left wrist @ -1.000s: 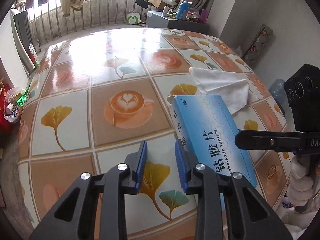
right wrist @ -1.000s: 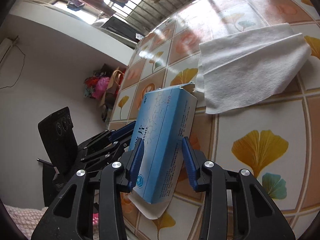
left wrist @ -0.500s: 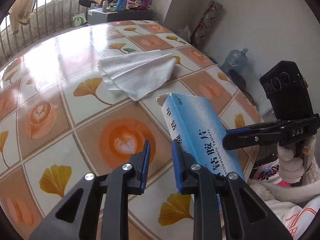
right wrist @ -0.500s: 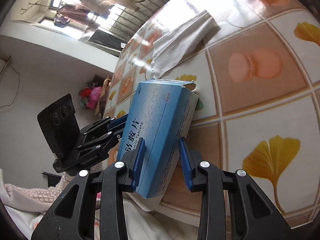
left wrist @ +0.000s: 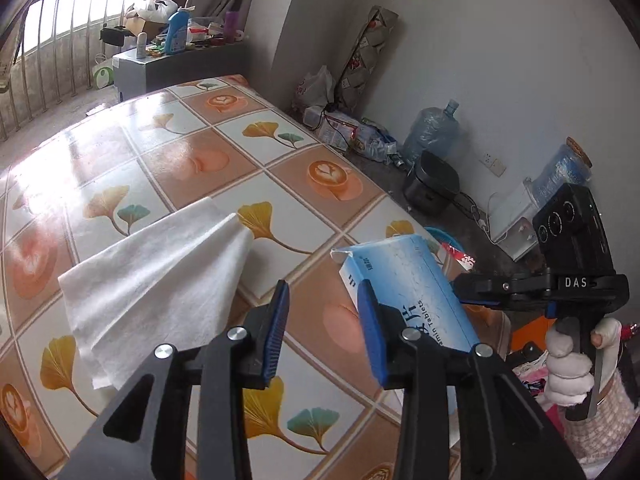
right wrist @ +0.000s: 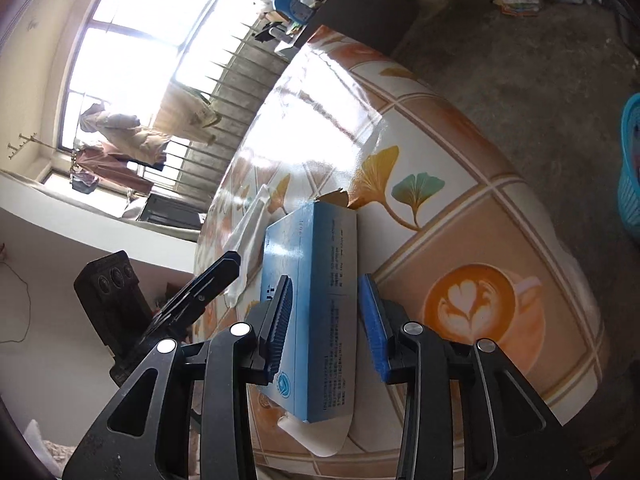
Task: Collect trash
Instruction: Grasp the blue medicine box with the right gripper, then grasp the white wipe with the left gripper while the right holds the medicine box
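Note:
A blue tablet box [right wrist: 308, 280] hangs over the table's edge between the pads of my right gripper [right wrist: 325, 292]. Both pads rest on its sides and the jaws are easing open slightly. The left wrist view shows the same box [left wrist: 404, 276] just right of my left gripper [left wrist: 323, 292]. The left jaws are opening with nothing between them. A white tissue [left wrist: 160, 280] lies flat on the tile-patterned table [left wrist: 200, 160], left of and ahead of the left gripper. In the right wrist view the tissue [right wrist: 252, 220] lies beyond the box.
A blue plastic basket [right wrist: 630, 168] stands on the floor past the table's edge. Along the wall are a water bottle [left wrist: 432, 136], a black cooker [left wrist: 432, 184] and loose clutter. A gloved hand [left wrist: 568, 372] grips the right gripper's handle.
Both views have swung toward the wall side of the table. The left jaws have spread wider. The box has stayed in the right gripper, and the tissue now lies to the left.

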`<state>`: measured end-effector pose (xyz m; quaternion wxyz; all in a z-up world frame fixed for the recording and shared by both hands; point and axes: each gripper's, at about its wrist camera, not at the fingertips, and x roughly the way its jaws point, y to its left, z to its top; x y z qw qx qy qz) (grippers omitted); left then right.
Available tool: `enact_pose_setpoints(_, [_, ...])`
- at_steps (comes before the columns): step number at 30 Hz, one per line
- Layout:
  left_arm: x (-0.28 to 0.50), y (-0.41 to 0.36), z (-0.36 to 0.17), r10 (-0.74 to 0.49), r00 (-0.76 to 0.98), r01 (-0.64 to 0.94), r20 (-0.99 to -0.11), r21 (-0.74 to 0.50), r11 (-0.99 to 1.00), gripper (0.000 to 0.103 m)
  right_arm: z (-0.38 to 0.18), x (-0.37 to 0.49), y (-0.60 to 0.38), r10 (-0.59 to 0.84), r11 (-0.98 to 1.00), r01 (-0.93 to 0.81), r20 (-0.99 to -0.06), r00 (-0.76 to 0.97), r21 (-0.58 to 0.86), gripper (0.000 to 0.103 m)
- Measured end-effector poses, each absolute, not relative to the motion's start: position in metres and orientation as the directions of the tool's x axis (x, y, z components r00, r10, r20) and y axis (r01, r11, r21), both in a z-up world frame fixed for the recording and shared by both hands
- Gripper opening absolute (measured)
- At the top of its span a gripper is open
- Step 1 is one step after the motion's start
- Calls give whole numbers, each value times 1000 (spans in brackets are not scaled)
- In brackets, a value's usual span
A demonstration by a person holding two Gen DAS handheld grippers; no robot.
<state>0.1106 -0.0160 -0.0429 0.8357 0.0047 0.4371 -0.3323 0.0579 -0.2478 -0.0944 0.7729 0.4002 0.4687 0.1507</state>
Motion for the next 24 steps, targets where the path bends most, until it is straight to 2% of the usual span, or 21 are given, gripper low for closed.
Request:
enact_pose_setpoints(4, [159,8,-35,-439,522,475,-732,-178,862,42,-102,51,-249,617,622,144,-595,516,770,36])
enact_pose_setpoints(8, [214,33,-66,-277,450,347,-849,-120,930,44,-97,46,-256,622,616,131,-581,525,777,36])
enact_pose_setpoints(12, [207,54,-69,-323,424,335,-846,-185,924,47,-95,43,-262,617,625,127,-586,525,770,37])
enact_pose_setpoints(17, [161,59,-68,-394,350,400,-850,-244,883,47,-96,41,-274,617,631,121,-591,520,766,37])
enact_pose_setpoints(20, [134,61,-67,-412,308,428,-858,-262,865,47,-95,37,-278,608,643,118,-598,523,757,41])
enact_pose_setpoints(24, [107,66,-66,-521,202,424,-830,-405,810,47,-89,37,-273,586,671,108,-614,529,734,46])
